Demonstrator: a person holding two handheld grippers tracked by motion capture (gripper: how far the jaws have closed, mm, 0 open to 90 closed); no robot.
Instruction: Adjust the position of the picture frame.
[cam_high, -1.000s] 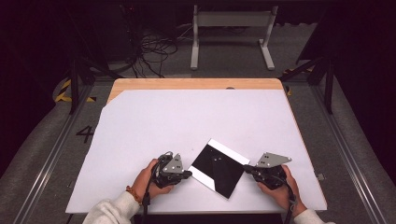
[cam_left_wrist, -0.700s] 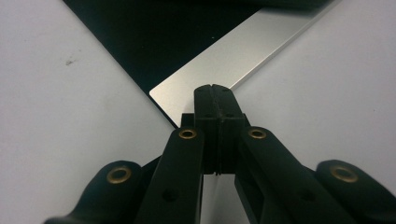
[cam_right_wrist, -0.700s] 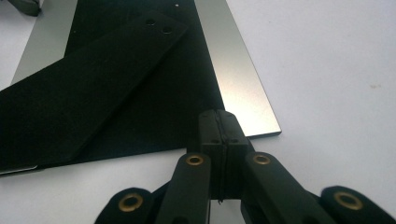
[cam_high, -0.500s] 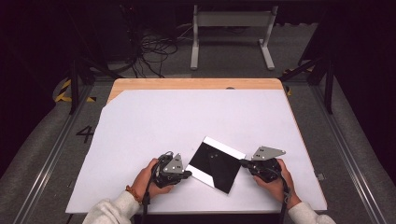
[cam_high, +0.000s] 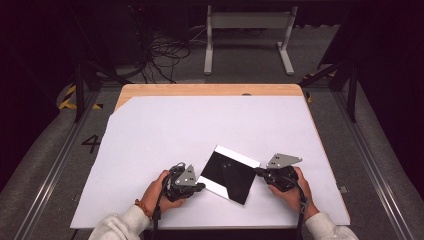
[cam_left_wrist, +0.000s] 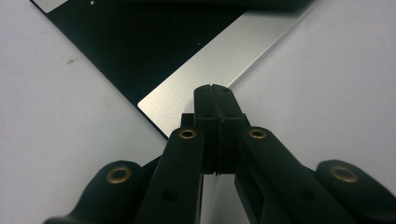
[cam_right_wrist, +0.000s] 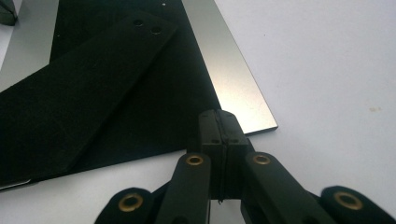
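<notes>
From the high view, a black board (cam_high: 227, 175) with silver edges lies on the white table (cam_high: 210, 125), left gripper (cam_high: 200, 186) and right gripper (cam_high: 258, 171) at opposite corners. A "4" (cam_high: 91, 144) marks the floor. In both gripper views, jaws pressed together over silver strips.

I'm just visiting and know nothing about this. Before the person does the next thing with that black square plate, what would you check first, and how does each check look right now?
1. Plate lies flat on the white table: ok.
2. Left gripper at the plate's silver edge: ok, jaws shut, tips over the strip.
3. Right gripper at the other silver edge: ok, jaws shut, near its corner.
4. Either gripper actually pressing on the plate: cannot tell.
5. Black flap lying folded over the plate: ok; whether it is fastened, cannot tell.
6. Both hands steady on their grippers, left hand: ok.
</notes>
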